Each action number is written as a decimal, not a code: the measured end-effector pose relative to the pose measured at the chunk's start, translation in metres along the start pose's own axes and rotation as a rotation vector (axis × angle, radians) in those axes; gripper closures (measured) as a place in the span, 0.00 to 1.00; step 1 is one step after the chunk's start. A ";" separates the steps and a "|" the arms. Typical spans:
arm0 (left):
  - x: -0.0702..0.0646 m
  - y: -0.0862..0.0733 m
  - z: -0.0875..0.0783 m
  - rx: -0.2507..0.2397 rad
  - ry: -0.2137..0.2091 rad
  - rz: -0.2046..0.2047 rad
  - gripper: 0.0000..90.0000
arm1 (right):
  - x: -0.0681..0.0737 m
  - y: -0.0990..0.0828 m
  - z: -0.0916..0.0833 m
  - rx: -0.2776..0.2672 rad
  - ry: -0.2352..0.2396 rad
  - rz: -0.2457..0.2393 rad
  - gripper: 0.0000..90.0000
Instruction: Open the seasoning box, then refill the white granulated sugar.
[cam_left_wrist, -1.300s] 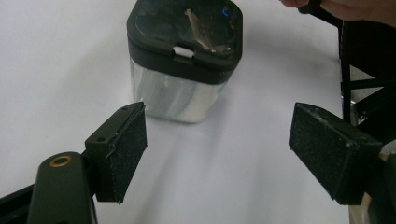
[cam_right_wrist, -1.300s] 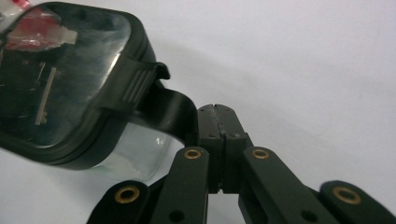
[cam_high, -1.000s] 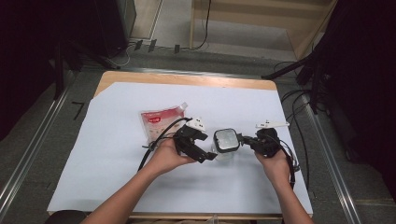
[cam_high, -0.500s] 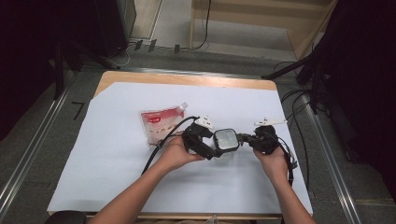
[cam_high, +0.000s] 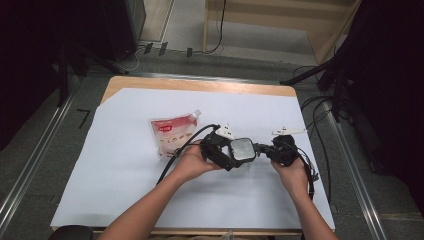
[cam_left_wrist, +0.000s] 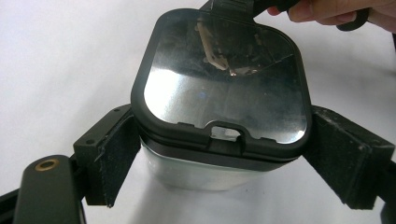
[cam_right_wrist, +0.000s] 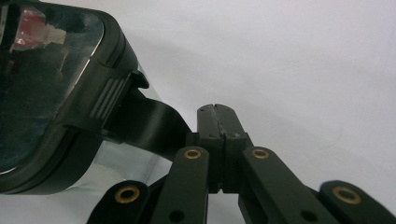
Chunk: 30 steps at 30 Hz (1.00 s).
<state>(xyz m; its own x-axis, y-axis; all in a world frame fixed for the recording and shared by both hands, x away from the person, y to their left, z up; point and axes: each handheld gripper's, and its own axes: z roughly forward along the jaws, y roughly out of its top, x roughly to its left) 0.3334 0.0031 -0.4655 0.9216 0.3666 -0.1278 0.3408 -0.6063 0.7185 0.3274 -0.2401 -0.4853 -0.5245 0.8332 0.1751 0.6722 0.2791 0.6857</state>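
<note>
The box (cam_high: 243, 148), one small metal container with a black-rimmed clear lid, sits on the white-covered surface (cam_high: 125, 190) between the two grippers, right of the single red pouch (cam_high: 175, 134). The left gripper (cam_high: 220, 150) has its fingers (cam_left_wrist: 114, 158) spread wide on either side of the box body; in the left gripper view the pads stand just beside the walls, and whether they press yet I cannot tell, so it looks like a brace about to be made rather than a firm hold. The right gripper (cam_right_wrist: 217, 140) has its fingers fully closed against each other, holding nothing, with their tip next to the black latch tab (cam_right_wrist: 140, 121) on the box's side. Judging by this, the job is opening the box: the approach is done and the lid (cam_left_wrist: 224, 88) is on, its latches down. What is left is to steady the body, flip the tab and lift the lid.
</note>
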 end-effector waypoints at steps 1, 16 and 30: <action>0.000 0.000 -0.001 -0.004 0.001 0.003 0.18 | 0.000 0.000 0.000 0.002 0.002 0.000 1.00; -0.003 0.002 -0.012 0.007 0.009 0.020 0.19 | 0.008 0.001 0.003 0.012 0.021 -0.016 1.00; -0.009 0.013 -0.018 0.032 0.022 0.056 0.19 | 0.010 -0.002 0.002 0.008 0.036 -0.005 1.00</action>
<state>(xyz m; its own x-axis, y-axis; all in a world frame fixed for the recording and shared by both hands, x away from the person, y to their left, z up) 0.3262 0.0046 -0.4431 0.9352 0.3466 -0.0730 0.2950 -0.6482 0.7020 0.3220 -0.2312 -0.4860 -0.5459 0.8143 0.1973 0.6741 0.2871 0.6806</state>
